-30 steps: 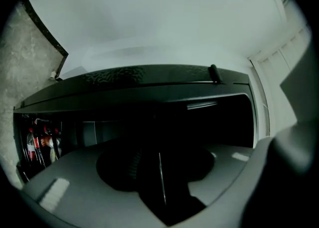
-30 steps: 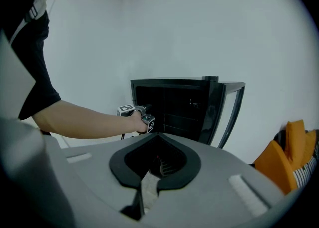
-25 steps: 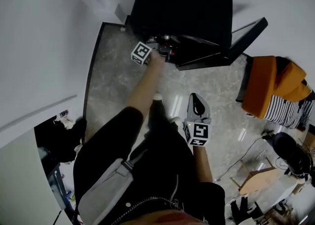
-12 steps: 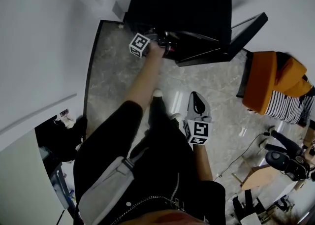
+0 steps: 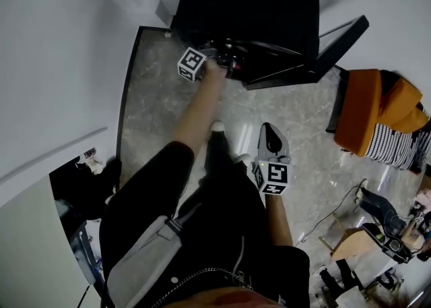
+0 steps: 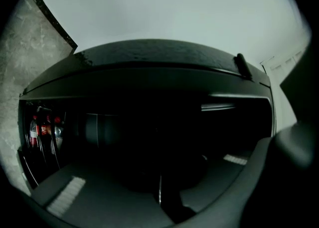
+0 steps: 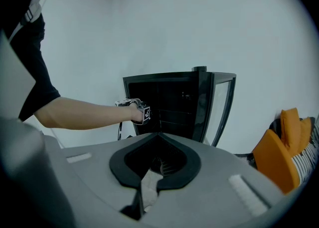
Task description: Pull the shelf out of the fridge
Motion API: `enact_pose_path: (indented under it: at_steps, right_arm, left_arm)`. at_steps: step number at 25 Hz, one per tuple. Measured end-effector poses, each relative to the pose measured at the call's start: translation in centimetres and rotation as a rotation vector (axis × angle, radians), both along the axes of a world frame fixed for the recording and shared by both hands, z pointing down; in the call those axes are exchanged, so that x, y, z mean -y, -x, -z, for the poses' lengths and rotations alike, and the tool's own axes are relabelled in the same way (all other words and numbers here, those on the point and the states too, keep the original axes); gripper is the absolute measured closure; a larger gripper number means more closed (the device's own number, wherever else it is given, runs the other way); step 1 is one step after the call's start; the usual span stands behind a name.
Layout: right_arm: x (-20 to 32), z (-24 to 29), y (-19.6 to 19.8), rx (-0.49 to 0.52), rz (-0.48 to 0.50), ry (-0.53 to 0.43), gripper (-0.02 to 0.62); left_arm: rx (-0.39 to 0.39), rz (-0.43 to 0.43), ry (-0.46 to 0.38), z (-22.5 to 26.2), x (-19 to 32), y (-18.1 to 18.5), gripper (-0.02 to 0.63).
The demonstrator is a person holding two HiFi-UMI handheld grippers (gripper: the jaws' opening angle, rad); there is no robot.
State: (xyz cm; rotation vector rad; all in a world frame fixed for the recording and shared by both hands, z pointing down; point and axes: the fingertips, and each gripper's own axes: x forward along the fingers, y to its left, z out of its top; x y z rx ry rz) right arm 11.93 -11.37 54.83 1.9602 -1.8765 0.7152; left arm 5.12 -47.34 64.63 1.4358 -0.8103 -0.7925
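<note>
- The shelf (image 7: pixel 175 112) sits inside the fridge (image 5: pixel 249 3). I read it only as faint horizontal lines across the open cabinet in the right gripper view. In the left gripper view the interior is too dark for me to pick it out.
- The fridge is a low black cabinet against the white wall, standing on a grey marbled floor (image 5: pixel 155 98). Its glass door (image 5: pixel 340 40) stands swung open on the right-hand side.
- The left hand-held gripper (image 5: pixel 229 65) is at the fridge's open front on an outstretched arm, level with the shelf lines. In its own view I see the jaws drawn together, with only a thin bright slit where they meet. I cannot tell whether anything is nipped there.
- Bottles with red labels (image 6: pixel 42 129) stand at the left edge of that same view.
- The right hand-held gripper (image 5: pixel 269 137) is held low, close to the person's torso, well apart from the fridge and pointing toward it. Its jaws are closed on each other with nothing between them.
- An orange cushion (image 5: pixel 367 114) and striped fabric (image 5: pixel 397 151) lie right of the door, apart from the fridge.
</note>
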Motion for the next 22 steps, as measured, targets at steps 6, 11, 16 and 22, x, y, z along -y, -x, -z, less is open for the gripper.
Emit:
enact_pose_path:
  at_steps: [6, 11, 16, 22]
  right_arm:
    - [1.0, -0.1, -0.1, 0.030, 0.008, 0.004, 0.592]
    - [2.4, 0.0, -0.3, 0.048, 0.004, -0.015, 0.592]
    - [4.0, -0.1, -0.2, 0.076, 0.000, -0.034, 0.592]
    - [7.2, -0.9, -1.4, 0.342, -0.096, -0.102, 0.592]
  left_arm:
    - [0.004, -0.010, -0.012, -0.1, -1.3, 0.7, 0.584]
    - [-0.002, -0.016, 0.000, -0.1, -2.3, 1.0, 0.584]
    - [0.001, -0.032, 0.002, -0.1, -2.7, 1.3, 0.584]
    - [0.002, -0.050, 0.012, -0.1, -3.3, 1.9, 0.584]
